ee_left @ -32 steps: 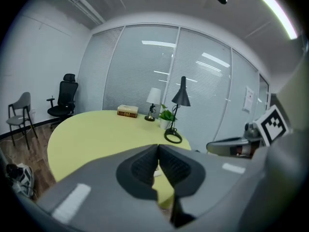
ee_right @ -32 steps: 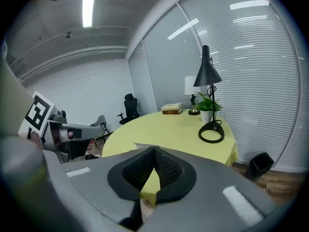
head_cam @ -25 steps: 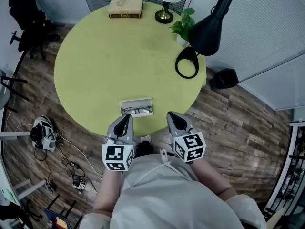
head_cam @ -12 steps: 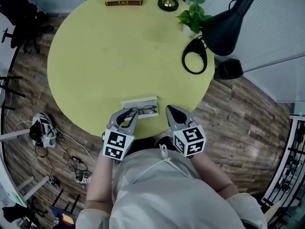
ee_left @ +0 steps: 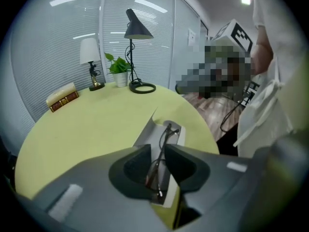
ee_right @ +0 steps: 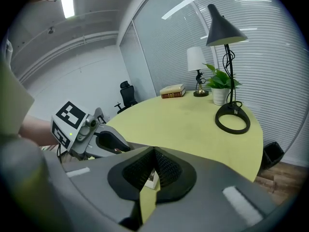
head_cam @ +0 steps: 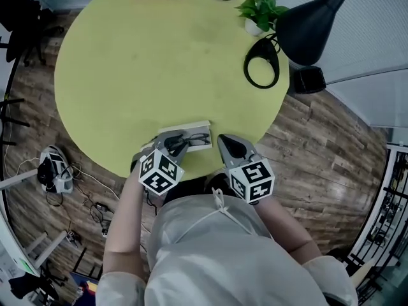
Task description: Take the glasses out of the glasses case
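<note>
Since the glasses lie inside the open glasses case near the front edge of the counter, the left hand-held gripper is placed over the case's left end in the head view. The right hand-held gripper hangs just beside the case's right end, apart from it.

In the left gripper view, the jaws are seen only a little apart, with the thin frame running through the gap. No firm clamp on the frame can be made out. The grip is judged best taken on the frame near a hinge or the bridge, never on a lens. It should be closed gently before a straight lift clear of the case wall.

In the right gripper view, the jaws are pressed together on nothing, and a corner of the case shows below them. It is judged that the case may rise with the glasses, so it could be steadied by this hand-held gripper.
</note>
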Tool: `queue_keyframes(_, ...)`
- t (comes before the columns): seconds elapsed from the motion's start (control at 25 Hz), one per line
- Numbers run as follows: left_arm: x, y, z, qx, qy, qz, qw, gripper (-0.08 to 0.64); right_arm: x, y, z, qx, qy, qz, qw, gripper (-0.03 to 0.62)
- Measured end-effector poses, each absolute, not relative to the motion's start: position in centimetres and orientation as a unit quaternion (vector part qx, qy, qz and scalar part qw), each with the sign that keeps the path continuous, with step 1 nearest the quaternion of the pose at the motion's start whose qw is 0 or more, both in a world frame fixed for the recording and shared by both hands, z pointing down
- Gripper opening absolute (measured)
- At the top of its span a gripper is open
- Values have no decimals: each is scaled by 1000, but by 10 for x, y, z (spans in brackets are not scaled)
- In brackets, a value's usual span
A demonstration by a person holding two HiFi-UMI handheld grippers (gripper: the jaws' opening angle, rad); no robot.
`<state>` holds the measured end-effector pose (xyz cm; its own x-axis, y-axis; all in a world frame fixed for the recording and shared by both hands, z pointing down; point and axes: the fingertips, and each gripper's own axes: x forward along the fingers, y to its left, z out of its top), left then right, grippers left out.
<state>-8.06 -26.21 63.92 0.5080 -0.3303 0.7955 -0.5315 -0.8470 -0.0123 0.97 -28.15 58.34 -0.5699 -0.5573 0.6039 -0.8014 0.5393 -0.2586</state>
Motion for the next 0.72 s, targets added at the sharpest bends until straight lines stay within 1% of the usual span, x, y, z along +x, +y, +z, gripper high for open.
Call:
queue_keyframes(0.2, -73, -259, 649, 863, -186, 447, 145, 92, 16, -278, 589, 404, -839, 273, 243, 0)
queue_keyframes(0.28, -71, -260, 652, 860, -167, 461, 142, 91, 21, -279, 589, 411, -834, 276, 244, 0)
queue_keyframes(0.44, -68, -256, 661, 851, -126, 492, 135, 63, 27, -284, 590, 416, -831, 276, 246, 0)
queue_keyframes(0.52, -67, -256, 664, 847, -115, 503, 128, 58, 29, -287, 590, 418, -830, 277, 246, 0)
queue_keyframes(0.6, -67, -257, 666, 844, -110, 511, 122, 37, 30, -289, 591, 419, -829, 278, 246, 0)
queue_keyframes(0.72, -66, -257, 668, 841, -100, 518, 115, 31, 30, -289, 592, 417, -830, 277, 247, 0)
